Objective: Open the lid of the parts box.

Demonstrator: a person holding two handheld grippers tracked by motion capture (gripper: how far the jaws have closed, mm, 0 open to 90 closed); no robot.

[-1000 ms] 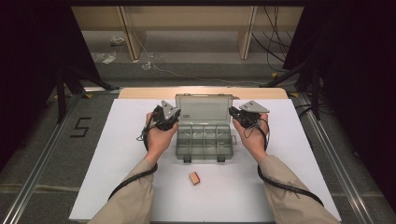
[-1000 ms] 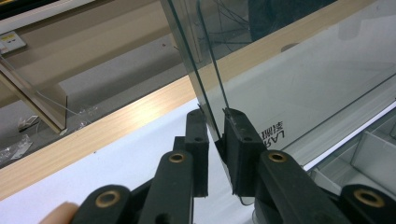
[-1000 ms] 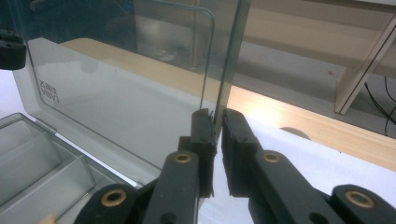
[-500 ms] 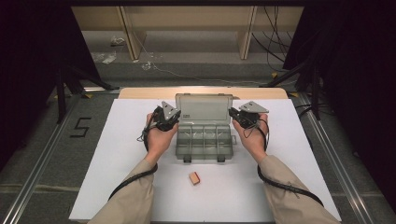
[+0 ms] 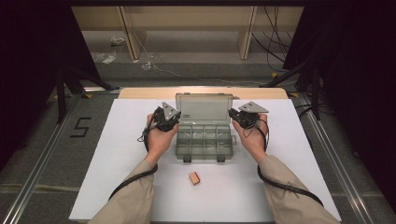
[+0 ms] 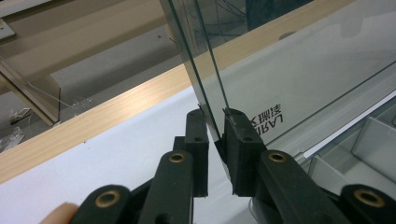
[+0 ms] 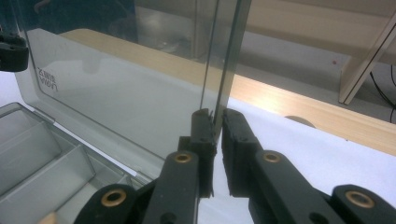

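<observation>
Clear plastic organizer box [image 5: 204, 136] sits in the middle of the white table cover [image 5: 116, 158], with its lid [image 5: 204, 108] swung up and standing pretty much upright at the back. Both grippers are on that lid, one per side edge. Left gripper [image 5: 169, 117] is at the lid's left edge, and from the left gripper view you can see the lid [image 6: 299, 79] edge running down right between the two black jaws, which are nearly shut and pinching it low down, close to the hinge. There's some mirrored lettering [image 6: 266, 117] on the lid just past the fingertips. Right gripper [image 5: 239, 116] does the same on the other edge: in the right gripper view the lid [image 7: 121, 88] edge slots between the jaws, which are closed to a thin gap around it. Box compartments [image 7: 42, 154] show at the lower left there, and they look empty as far as I can tell. Nearer the person, well apart from the box, a small tan block [image 5: 194, 178] lies on the cover. Wooden table edge [image 5: 140, 93] peeks out behind the lid.
</observation>
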